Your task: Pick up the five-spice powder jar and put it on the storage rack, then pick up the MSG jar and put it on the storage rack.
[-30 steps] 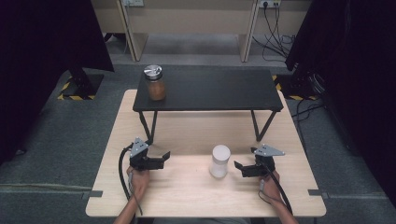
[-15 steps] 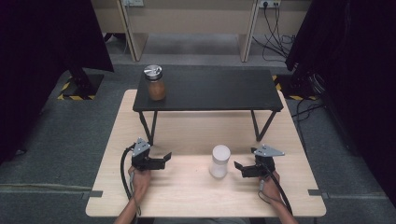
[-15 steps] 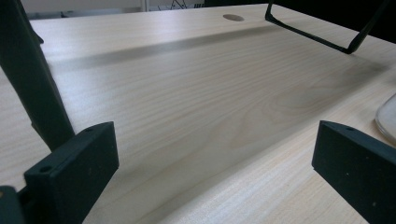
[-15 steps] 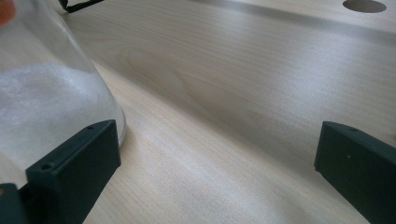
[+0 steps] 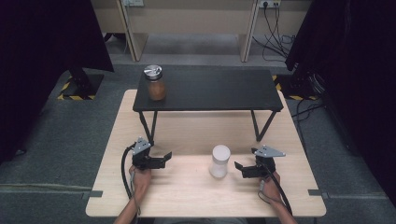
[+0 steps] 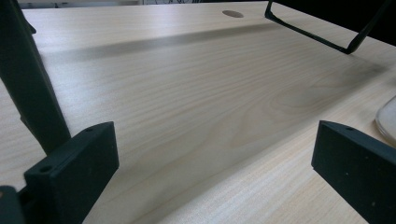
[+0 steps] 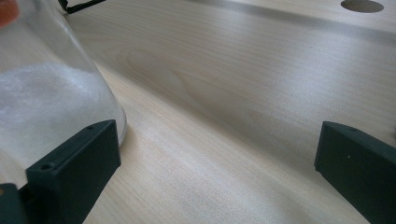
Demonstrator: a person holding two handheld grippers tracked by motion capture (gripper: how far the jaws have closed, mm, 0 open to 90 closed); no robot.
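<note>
High view: white-filled jar [image 5: 220, 160] between spread left tongs [image 5: 165, 158] and right tongs [image 5: 238, 168].

Quick count: two jars, a white one [image 5: 220, 160] and a brown one [image 5: 156, 83] with a metal lid. One black shelf [image 5: 210, 88], one desk [image 5: 196, 196], two tools, left [image 5: 165, 158] and right [image 5: 239, 169].

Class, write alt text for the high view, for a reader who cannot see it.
A person's hands hold the open left tongs and open right tongs either side of a white-filled clear jar on a pale wooden table, touching nothing. Behind, a black low metal shelf carries a brown-filled glass jar with silver lid.
</note>
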